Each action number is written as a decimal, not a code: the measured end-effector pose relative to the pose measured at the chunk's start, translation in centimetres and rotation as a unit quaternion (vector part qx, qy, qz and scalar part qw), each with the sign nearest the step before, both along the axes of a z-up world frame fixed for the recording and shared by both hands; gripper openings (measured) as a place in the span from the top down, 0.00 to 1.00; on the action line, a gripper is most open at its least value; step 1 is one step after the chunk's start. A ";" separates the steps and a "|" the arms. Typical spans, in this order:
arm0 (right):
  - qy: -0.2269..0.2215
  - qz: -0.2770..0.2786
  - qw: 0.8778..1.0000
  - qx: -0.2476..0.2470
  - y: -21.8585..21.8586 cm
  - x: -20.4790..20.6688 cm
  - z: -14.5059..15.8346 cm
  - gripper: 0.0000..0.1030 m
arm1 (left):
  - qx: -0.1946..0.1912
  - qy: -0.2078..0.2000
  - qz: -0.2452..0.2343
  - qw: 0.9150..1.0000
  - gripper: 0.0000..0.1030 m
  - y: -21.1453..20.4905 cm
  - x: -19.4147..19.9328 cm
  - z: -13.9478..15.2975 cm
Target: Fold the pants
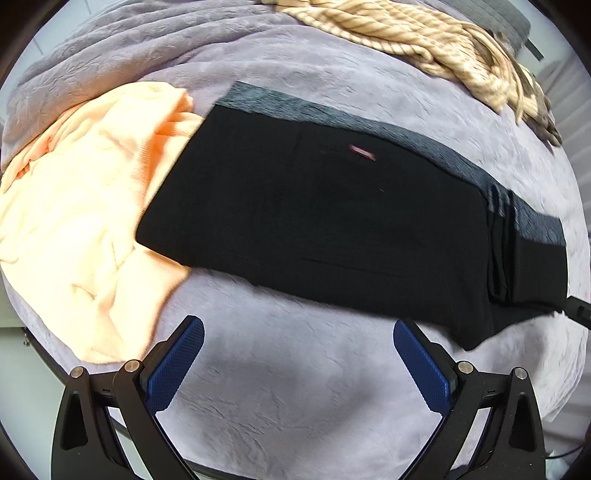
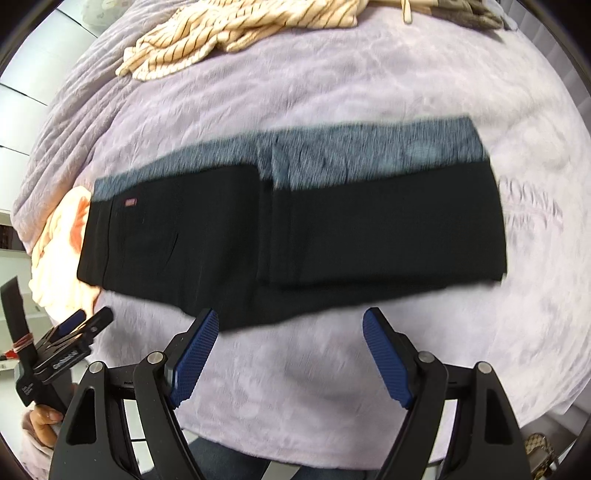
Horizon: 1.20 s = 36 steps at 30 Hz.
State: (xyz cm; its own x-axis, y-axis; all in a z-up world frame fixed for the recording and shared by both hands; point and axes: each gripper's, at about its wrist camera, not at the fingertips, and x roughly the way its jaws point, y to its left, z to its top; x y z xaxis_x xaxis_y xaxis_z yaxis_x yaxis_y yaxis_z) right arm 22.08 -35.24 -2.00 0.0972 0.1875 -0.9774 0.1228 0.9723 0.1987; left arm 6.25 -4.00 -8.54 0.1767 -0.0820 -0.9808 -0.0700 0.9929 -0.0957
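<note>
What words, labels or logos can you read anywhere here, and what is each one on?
Small pink tag on the black pants: too small and blurred to read.
Large pale lettering on the lavender blanket: smeared by motion, unreadable.
White print on the left gripper body: too blurred to read.
Nothing else carries text.

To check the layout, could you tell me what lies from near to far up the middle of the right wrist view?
Right gripper → black pants → its grey strip → lilac blanket → striped cloth.
</note>
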 end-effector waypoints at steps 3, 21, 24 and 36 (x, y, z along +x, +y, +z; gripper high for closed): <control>-0.003 0.006 1.000 -0.004 -0.1 2.7 -1.0 0.19 | 0.003 0.005 0.021 1.000 0.00 1.8 0.7 -0.5; 0.049 0.066 0.997 0.001 6.3 3.7 -7.6 0.16 | -0.166 -0.023 0.140 0.976 0.00 10.2 -0.6 -2.8; 0.051 0.061 0.997 -0.003 6.6 3.6 -8.5 0.12 | -0.224 -0.015 0.147 0.963 0.00 9.6 -0.5 -4.1; 0.047 0.099 0.994 -0.014 8.6 2.7 -8.7 0.08 | -0.297 -0.035 0.223 0.928 0.00 9.9 1.4 -7.3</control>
State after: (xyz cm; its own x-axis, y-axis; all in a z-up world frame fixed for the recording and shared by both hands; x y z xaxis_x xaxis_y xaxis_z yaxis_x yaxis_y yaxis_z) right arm 24.77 -26.66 -10.71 -0.0308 0.1668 -0.9855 -0.0547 0.9842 0.1683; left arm 7.65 5.94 -15.83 0.3851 -0.5082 -0.7704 -0.4334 0.6374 -0.6371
